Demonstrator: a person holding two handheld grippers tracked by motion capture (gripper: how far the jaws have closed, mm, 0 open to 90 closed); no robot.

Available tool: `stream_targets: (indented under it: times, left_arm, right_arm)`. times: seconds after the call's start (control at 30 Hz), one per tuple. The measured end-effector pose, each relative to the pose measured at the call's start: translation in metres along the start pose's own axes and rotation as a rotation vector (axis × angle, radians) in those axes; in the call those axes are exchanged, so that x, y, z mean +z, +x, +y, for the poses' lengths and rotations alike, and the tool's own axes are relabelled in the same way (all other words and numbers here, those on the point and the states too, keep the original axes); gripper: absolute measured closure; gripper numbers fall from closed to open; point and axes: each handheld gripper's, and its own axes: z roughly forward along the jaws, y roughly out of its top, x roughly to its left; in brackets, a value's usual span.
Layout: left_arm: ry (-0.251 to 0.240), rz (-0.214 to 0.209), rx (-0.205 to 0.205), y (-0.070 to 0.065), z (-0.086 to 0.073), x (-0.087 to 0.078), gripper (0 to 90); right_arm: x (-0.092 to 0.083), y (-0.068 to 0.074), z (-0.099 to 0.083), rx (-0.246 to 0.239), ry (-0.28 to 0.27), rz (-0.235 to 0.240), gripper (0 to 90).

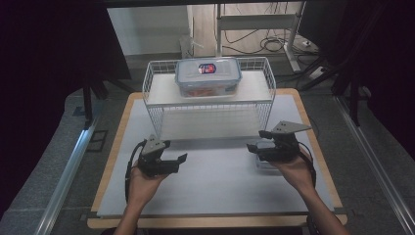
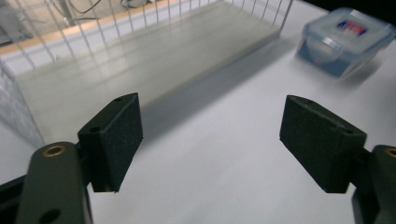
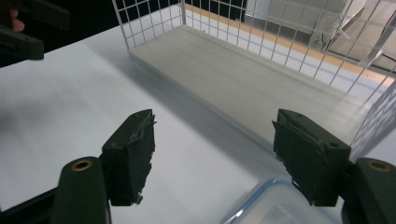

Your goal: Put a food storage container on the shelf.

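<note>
The small clear plastic box with a blue-rimmed lid [image 1: 266, 162] sits on the white bench [image 1: 205, 186] near its right edge, directly beneath the right tongs [image 1: 255, 142]. In the right gripper view a corner of it [image 3: 275, 203] lies low between the jaws, nearer the right-hand pad; the jaws stand apart with nothing clamped. The left tongs [image 1: 176, 161], also apart and empty, hover well away towards the left edge, pointing across at the box [image 2: 345, 39]. So the right hand is clearly nearer. The box's long axis I cannot tell.
</note>
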Motion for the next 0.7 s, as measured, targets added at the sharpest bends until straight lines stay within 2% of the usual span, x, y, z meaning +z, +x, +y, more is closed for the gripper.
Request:
stream_targets:
  times: [0.1, 0.13, 0.17, 0.23, 0.3, 0.37, 0.4, 0.43, 0.5, 0.7]
  left_arm:
    - [0.007, 0.006, -0.027, -0.004, -0.025, 0.000, 16.7]
    - [0.007, 0.006, -0.027, -0.004, -0.025, 0.000, 15.4]
    - [0.032, 0.015, -0.031, -0.007, -0.033, 0.000, 12.8]
    - [0.037, 0.018, -0.034, -0.008, -0.035, -0.001, 10.7]
    - [0.045, 0.000, -0.054, -0.013, -0.045, -0.006, 7.2]
    - [0.049, 0.001, -0.055, -0.014, -0.047, -0.008, 5.5]
    - [0.045, -0.005, -0.061, -0.017, -0.052, -0.012, 4.3]
    - [0.045, -0.005, -0.061, -0.017, -0.052, -0.012, 3.9]
    - [0.025, -0.013, -0.089, -0.016, -0.057, -0.017, 3.3]
    - [0.028, 0.006, -0.080, -0.017, -0.058, -0.014, 3.3]
  right_arm:
    - [-0.003, 0.004, -0.012, -0.011, 0.013, -0.013, 25.6]
    - [-0.003, 0.004, -0.012, -0.011, 0.013, -0.013, 25.6]
    - [-0.005, 0.006, -0.021, -0.023, 0.011, -0.025, 23.7]
    - [-0.005, 0.008, -0.025, -0.023, 0.013, -0.019, 22.7]
    - [-0.006, 0.009, -0.036, -0.031, 0.021, -0.032, 17.9]
    - [-0.007, 0.010, -0.041, -0.031, 0.028, -0.041, 16.7]
    - [-0.008, 0.010, -0.050, -0.032, 0.033, -0.060, 14.0]
    - [-0.008, 0.010, -0.050, -0.032, 0.033, -0.060, 14.0]
    - [-0.011, 0.011, -0.062, -0.015, 0.054, -0.045, 11.2]
    - [-0.013, 0.013, -0.077, -0.016, 0.096, -0.054, 9.8]
